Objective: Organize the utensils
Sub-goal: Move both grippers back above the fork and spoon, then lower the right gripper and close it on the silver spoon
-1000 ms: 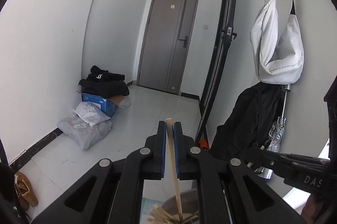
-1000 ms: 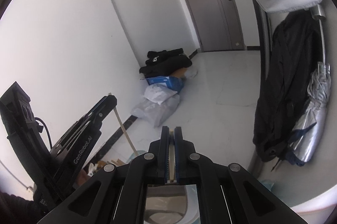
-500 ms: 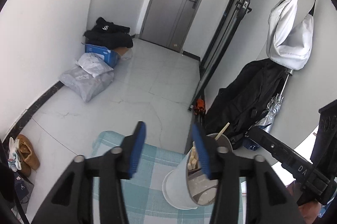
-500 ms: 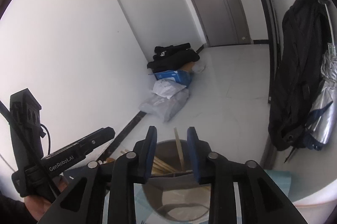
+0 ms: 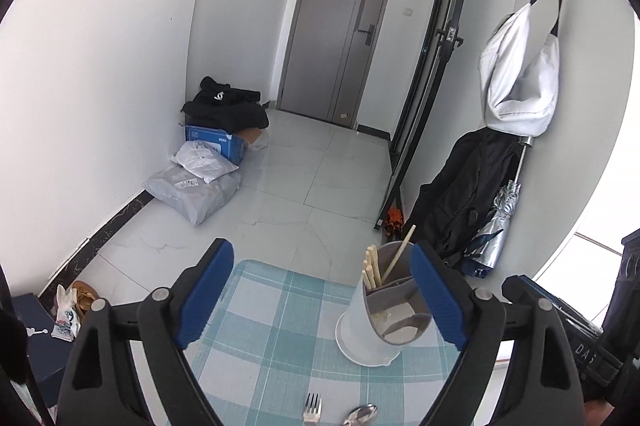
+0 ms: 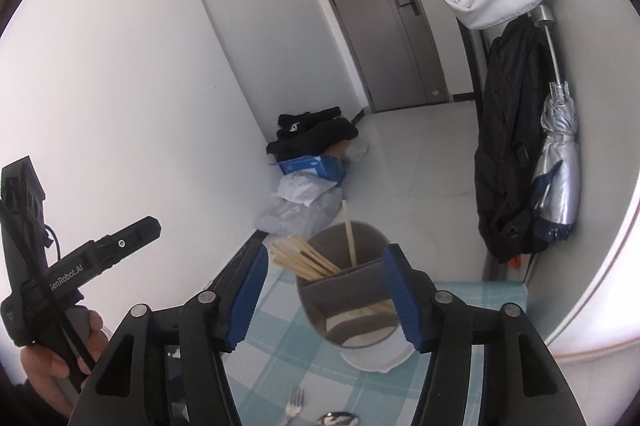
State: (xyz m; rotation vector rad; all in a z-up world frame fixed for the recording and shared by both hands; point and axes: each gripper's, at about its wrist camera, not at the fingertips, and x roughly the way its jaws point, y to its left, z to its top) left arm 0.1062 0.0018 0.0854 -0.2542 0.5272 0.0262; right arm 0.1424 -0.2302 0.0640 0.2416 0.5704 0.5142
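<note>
Having just been opening, left gripper [image 5: 318, 296] and right gripper [image 6: 326, 296] gape empty near the chopstick holder [image 6: 352, 298].

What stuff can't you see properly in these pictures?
- Fork and spoon: only their heads show; the bottom edge cuts off the handles in both wrist views.
- Utensil holder: the right gripper's blue pad covers part of its side in the right wrist view.
- Holder's front compartments: the dividers hide the bottoms.
- Left gripper: nothing between its open jaws.
</note>
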